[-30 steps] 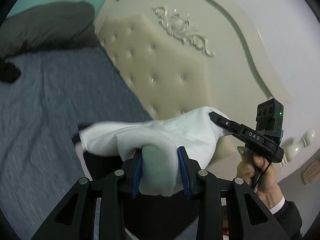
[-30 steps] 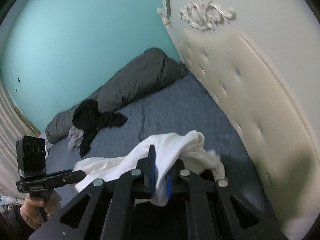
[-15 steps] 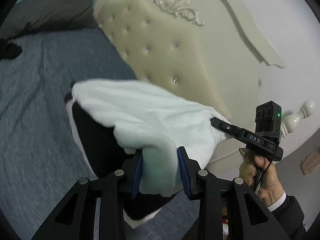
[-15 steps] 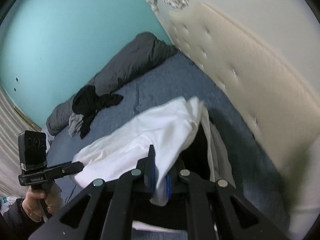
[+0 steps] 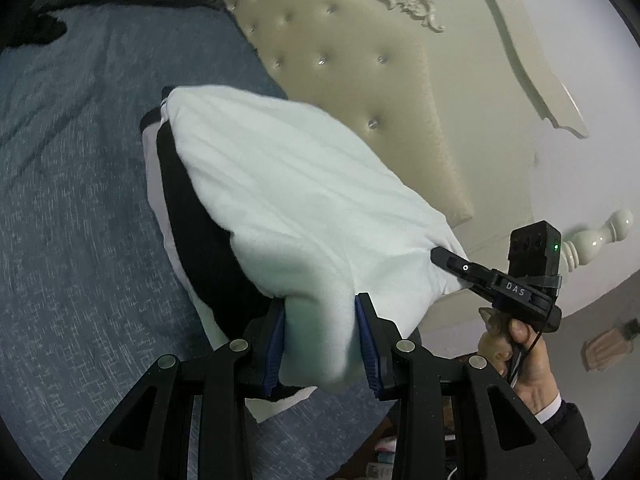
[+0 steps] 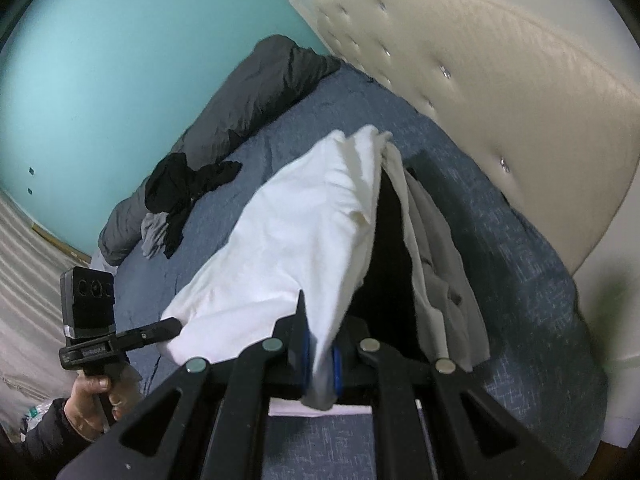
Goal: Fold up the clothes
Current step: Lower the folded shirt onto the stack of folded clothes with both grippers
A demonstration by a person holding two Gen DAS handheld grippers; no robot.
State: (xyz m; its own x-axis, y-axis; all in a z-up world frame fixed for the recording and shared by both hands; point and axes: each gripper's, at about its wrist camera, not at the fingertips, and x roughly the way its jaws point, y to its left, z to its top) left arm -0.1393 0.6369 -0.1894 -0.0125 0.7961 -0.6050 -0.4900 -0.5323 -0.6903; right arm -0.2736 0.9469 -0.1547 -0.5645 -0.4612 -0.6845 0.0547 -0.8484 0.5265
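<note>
A white garment point(image 5: 304, 200) hangs stretched in the air above the blue bed, held at two ends. My left gripper point(image 5: 320, 312) is shut on a thick bunch of its cloth. My right gripper point(image 6: 320, 364) is shut on a thin edge of the white garment point(image 6: 296, 232). In the left wrist view the right gripper point(image 5: 452, 264) shows at the cloth's right end; in the right wrist view the left gripper point(image 6: 168, 326) shows at its left end. Under the cloth lies a black-and-pale piece point(image 5: 200, 240), partly hidden.
The blue bedspread point(image 5: 72, 200) fills the left. A cream tufted headboard point(image 6: 500, 72) runs along the right. A grey duvet point(image 6: 256, 80) and a pile of black and grey clothes point(image 6: 180, 192) lie at the far end by the teal wall.
The white garment has gone from bunched to pulled out wide and flat between both grippers, and both views have tilted down toward the bed.
</note>
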